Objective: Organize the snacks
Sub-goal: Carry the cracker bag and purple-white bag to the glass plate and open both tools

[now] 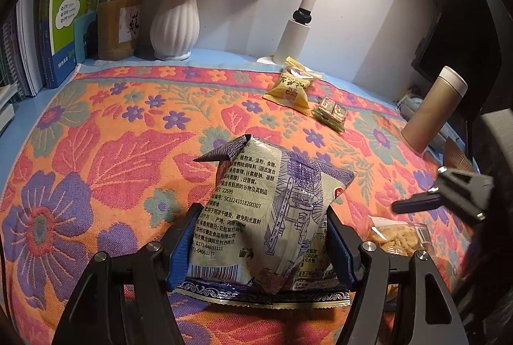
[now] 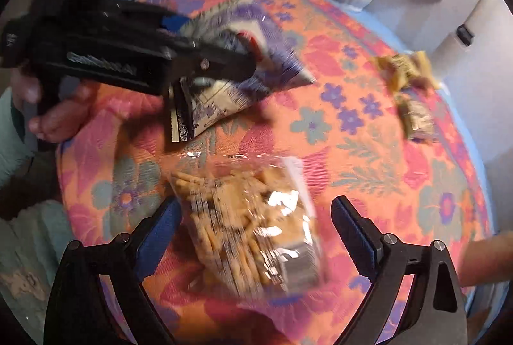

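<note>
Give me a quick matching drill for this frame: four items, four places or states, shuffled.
1. printed snack bag
2. clear cracker bag
3. yellow packet
4. white vase

A. against the back wall, beside the pen holder
B. clamped in the left gripper
C. near the lamp base
D. between the open right gripper fingers

Pairs: 1-B, 2-D, 3-C, 4-A

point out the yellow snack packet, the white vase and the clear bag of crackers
yellow snack packet (image 1: 291, 87), left wrist view, middle of its printed front
white vase (image 1: 174, 24), left wrist view, ribbed belly
clear bag of crackers (image 2: 243, 217), right wrist view, middle of the bag
</note>
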A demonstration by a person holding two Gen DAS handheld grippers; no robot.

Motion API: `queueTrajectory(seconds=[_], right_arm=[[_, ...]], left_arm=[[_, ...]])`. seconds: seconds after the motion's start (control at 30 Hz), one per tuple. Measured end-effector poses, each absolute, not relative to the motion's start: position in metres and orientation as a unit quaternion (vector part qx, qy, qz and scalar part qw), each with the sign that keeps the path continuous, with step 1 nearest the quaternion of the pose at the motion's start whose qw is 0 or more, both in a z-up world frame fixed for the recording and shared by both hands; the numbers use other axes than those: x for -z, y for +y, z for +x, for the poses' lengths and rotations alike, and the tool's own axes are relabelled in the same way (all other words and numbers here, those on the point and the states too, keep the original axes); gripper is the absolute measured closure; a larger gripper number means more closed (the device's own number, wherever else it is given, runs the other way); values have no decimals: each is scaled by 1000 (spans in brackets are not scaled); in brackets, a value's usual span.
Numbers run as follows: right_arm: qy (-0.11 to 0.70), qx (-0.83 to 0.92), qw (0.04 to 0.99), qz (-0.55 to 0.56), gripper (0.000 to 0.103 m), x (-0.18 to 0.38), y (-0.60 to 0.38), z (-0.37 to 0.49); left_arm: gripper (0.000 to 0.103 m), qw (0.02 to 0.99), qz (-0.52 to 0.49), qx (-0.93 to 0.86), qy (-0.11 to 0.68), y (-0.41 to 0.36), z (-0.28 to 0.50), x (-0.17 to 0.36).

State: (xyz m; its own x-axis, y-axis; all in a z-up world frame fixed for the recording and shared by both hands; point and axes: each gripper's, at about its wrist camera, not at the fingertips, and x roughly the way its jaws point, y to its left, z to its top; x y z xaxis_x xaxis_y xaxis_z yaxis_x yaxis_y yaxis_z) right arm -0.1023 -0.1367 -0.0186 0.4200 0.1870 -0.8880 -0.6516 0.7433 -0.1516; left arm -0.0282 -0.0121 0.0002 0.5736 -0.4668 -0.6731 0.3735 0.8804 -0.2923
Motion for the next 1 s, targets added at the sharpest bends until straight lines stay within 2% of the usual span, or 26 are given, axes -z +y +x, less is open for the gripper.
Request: queueTrajectory(seconds=[0.1,0.13,0.2,0.23,0.53,0.63,1.0], right_arm=[[475,-277,817,-175,13,23,-147,-94],[469,-269,826,-156,24,22,-152,-95],[460,-249,842,-135,37,20,-163,-99],[457,-243,848,-116,39,19,-169,-103],[442,-177,879,-33,40,11,-211,-157],[433,-158,887,-2,40,-1,-233,-169],[335,-45,937,86,40,-79,-341,-214]], left_arm=[[34,883,-57,241,399,-13,-27,0],[34,883,-55,242,398,-14,-28,0],[34,883,-51,243,397,-15,-28,0],[34,884,-49,243,397,-15,-28,-1],[34,887,-27,218,406,-22,-31,-2],[34,898,0,209,388,-35,-43,-11],[34,878,19,347,329,-162,-86,-99]])
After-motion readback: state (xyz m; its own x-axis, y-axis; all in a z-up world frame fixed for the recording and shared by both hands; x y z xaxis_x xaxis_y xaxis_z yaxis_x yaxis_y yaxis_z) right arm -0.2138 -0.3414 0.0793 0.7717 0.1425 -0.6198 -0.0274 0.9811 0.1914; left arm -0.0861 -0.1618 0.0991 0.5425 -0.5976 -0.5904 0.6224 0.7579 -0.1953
